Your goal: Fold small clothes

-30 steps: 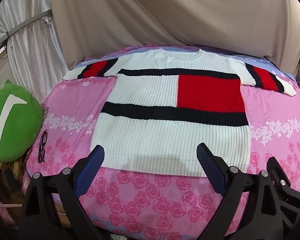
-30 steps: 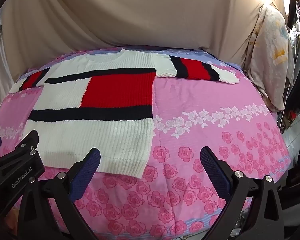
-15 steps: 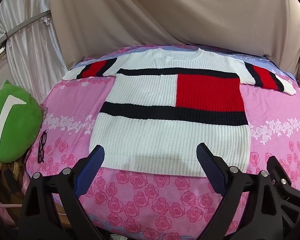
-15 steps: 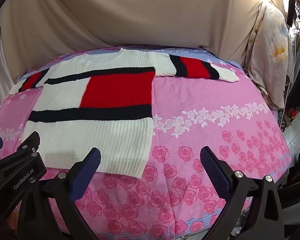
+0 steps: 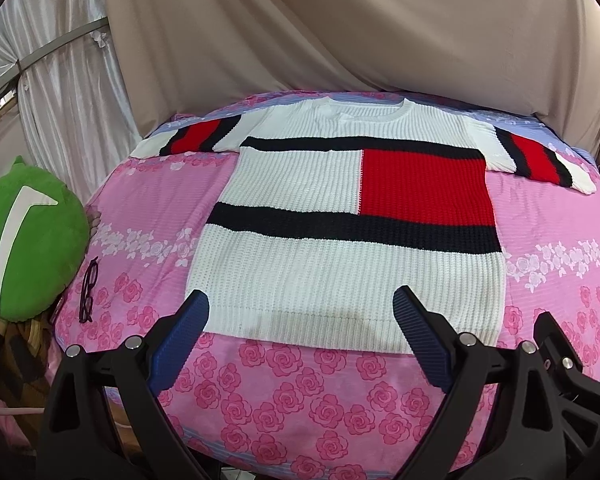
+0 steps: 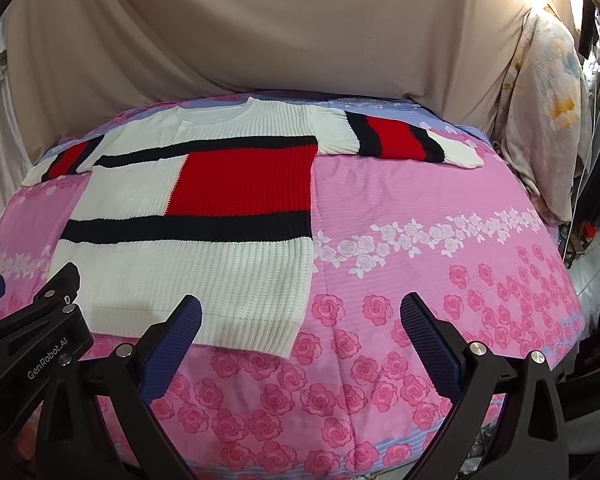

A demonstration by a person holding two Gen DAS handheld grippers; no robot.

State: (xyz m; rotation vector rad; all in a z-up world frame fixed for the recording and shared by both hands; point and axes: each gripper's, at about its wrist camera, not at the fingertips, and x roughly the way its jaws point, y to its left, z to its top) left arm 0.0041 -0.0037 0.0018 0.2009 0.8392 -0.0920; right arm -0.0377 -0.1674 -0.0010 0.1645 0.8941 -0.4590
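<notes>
Both grippers, left (image 5: 300, 322) and right (image 6: 300, 324), were spread wide and gripping nothing, basically unmoved from a second earlier. So folding hadn't started: the sweater (image 5: 340, 236) lay flat at 12 o'clock on the pink bedsheet (image 6: 440, 208), sleeves out at 10 and 2.

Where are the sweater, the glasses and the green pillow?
sweater (image 5: 300, 272), left wrist view, white lower panel.
glasses (image 5: 89, 290), left wrist view, dark frame lying on the bedspread.
green pillow (image 5: 48, 248), left wrist view, its green front face.
</notes>
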